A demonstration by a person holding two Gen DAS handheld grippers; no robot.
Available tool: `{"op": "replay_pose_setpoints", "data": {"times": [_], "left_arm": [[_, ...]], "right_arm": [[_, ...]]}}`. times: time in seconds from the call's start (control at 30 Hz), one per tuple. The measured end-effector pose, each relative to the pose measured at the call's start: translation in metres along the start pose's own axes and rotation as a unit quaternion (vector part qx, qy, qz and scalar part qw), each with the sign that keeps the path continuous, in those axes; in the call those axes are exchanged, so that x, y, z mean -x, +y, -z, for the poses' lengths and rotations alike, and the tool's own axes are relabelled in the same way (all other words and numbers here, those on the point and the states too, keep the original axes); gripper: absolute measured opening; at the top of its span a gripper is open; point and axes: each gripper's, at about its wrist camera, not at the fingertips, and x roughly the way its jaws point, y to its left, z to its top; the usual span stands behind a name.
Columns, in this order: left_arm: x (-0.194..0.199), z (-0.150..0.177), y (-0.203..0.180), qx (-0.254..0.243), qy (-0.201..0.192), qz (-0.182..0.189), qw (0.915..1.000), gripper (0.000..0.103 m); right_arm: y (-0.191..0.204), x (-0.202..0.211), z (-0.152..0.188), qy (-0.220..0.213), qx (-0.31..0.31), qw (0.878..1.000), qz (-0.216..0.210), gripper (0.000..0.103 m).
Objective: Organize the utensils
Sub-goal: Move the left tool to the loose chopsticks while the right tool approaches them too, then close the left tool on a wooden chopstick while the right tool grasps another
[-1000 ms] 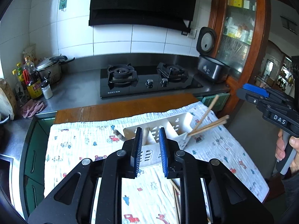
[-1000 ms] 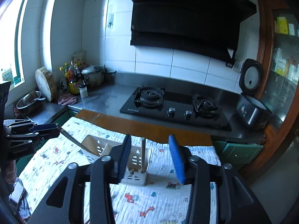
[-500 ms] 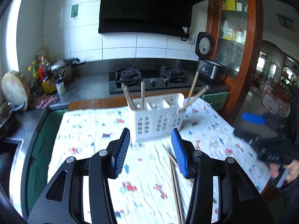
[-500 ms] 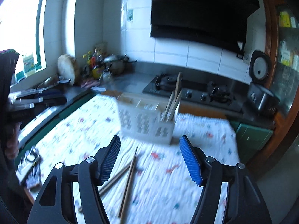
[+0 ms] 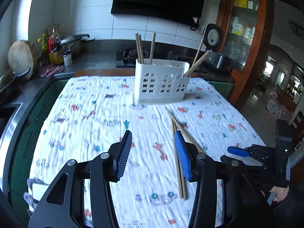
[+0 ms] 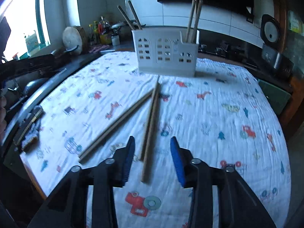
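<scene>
A white utensil caddy (image 5: 161, 83) stands upright on the printed cloth (image 5: 91, 117), with wooden chopsticks standing in its left end (image 5: 140, 49) and right end (image 5: 197, 62). It also shows in the right wrist view (image 6: 167, 55). Loose wooden chopsticks (image 6: 150, 131) lie on the cloth in front of it; they also show in the left wrist view (image 5: 178, 163). My left gripper (image 5: 153, 152) is open and empty above the cloth. My right gripper (image 6: 152, 159) is open, low over the near ends of the loose chopsticks, touching nothing.
A gas stove (image 5: 133, 57), rice cooker (image 5: 218, 57), bottles and a pot (image 5: 55, 51) line the back counter. A wooden cabinet (image 5: 245, 38) stands at the right. A sink edge (image 6: 34, 95) runs along the left.
Both grippers have pulled back from the caddy and dropped low toward the cloth. The caddy now stands upright on the cloth. The right gripper has come over the loose chopsticks.
</scene>
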Motion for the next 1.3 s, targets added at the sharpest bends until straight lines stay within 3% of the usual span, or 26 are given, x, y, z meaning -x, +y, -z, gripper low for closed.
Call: {"op": "replay_pose_setpoints", "data": {"times": [0.27, 0.63, 1.0, 1.3], "left_arm": [[-0.011, 0.031, 0.008, 0.017, 0.028, -0.004, 0.9995, 0.047], [-0.028, 0.055, 0.009, 0.027, 0.063, 0.012, 0.9976, 0.044], [-0.062, 0.068, -0.022, 0.008, 0.104, 0.054, 0.9930, 0.029], [-0.103, 0.072, -0.035, 0.025, 0.140, 0.053, 0.9884, 0.014]], "right_arm": [[-0.003, -0.025, 0.015, 0.027, -0.021, 0.999, -0.004, 0.019], [0.005, -0.041, 0.009, 0.039, -0.018, 0.999, -0.005, 0.010], [-0.008, -0.042, 0.010, 0.032, -0.038, 0.999, 0.004, 0.007], [-0.025, -0.031, 0.022, 0.032, -0.053, 0.998, 0.005, 0.007]]}}
